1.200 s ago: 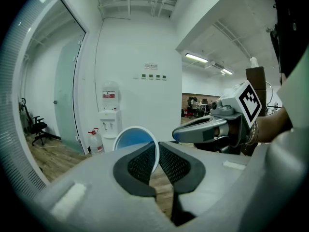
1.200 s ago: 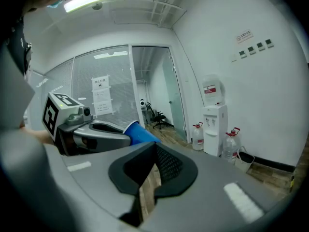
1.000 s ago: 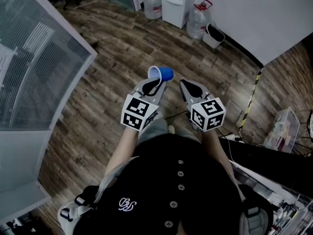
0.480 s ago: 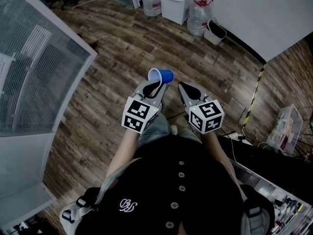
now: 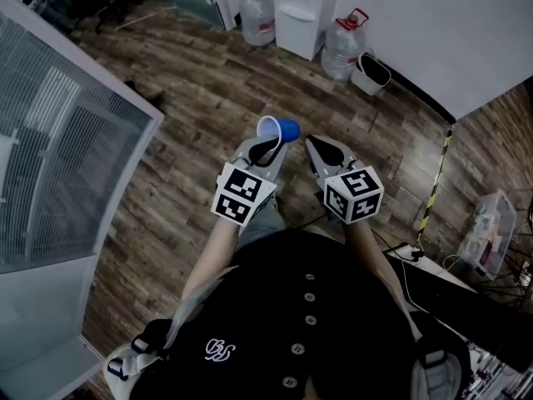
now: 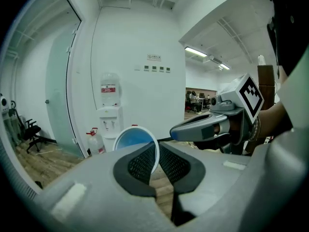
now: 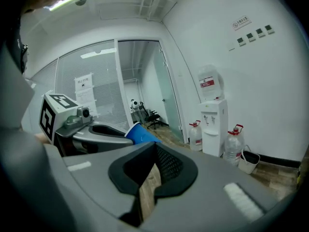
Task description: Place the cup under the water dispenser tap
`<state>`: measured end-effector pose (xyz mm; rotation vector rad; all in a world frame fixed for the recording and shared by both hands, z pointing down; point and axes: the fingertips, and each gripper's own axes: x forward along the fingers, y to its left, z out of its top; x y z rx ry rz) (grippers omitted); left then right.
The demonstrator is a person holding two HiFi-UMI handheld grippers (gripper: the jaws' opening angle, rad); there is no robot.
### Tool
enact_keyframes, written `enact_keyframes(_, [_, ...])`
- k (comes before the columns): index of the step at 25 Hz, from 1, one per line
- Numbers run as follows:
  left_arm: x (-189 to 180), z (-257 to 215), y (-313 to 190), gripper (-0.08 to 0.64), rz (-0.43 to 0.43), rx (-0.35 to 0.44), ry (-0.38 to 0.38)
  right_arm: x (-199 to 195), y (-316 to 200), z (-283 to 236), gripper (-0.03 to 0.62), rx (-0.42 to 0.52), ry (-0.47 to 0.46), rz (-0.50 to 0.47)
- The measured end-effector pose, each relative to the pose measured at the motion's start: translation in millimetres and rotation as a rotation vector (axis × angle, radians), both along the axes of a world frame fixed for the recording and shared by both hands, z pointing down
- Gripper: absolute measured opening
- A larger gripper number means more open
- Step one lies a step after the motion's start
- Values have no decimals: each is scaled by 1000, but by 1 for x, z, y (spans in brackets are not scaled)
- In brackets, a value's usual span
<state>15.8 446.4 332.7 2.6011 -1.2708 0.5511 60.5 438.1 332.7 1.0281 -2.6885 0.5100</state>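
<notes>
**While the cup is far from the tap, I am holding it by its thin edge**

Because the left gripper (image 5: 266,145) is pinching the blue cup (image 5: 280,129) by its rim, with one jaw inside and one outside, I am thinking a soft squeeze is best. The cup is round, smooth, thin plastic with a white lip. I am guessing it could bend or slip if I press hard. It is lying on its side in the jaws, not upright.

The right gripper (image 5: 321,147) is sitting just beside it. Its jaws are almost together and are holding nothing.

The water dispenser (image 5: 300,13) is standing well apart from the cup, against the white wall. It is a tall, hard white box between two big clear bottles (image 5: 256,11) with red tops. The wood floor (image 5: 191,115) is showing brown planks.

I am planning to turn the cup mouth-up first, then go in straight under the tap.
</notes>
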Motion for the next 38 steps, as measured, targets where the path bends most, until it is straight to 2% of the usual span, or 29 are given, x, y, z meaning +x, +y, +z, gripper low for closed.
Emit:
enact_keyframes(9, [-63,-1,-102,21,106,4,-33,-59,-107,-5,0,23,-2,105])
enact_keyframes(14, [-84,4,-131,21,137,-7,-31,-77,-137,-2,0,21,6,137])
enact_keyframes(24, [-86,21,-188,21,151,-36,3,-87,-195,12,0,0,11,138])
enact_keyframes(31, [-91,18,-277,21,141,-7,-25,-91,-283,11,0,31,17,125])
enact_keyframes(38, [-99,21,-377,21,95,-27,-18,-89,-386,-2,0,52,19,98])
